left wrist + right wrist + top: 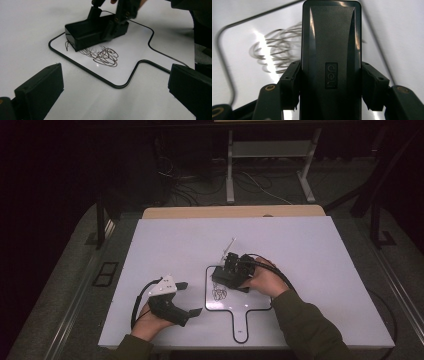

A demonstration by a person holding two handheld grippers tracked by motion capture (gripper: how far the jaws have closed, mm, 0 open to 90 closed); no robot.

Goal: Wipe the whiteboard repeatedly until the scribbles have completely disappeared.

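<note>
A small white board [252, 303] with a black rim and a handle lies on the table; dark scribbles [219, 293] [101, 54] [277, 51] mark its left part. My right gripper [231, 270] [330, 87] is shut on a black board eraser [225, 276] [96, 31] [330, 50], which rests on the board just beyond the scribbles. My left gripper [190, 298] [112, 95] stands open to the left of the board, low over the table, nothing between its jaws.
A thin white pen-like stick [228, 245] lies on the white table [170, 240] just beyond the board. A wooden edge [230, 212] borders the table's far side. Dark floor, cables and metal legs [230, 175] lie beyond.
</note>
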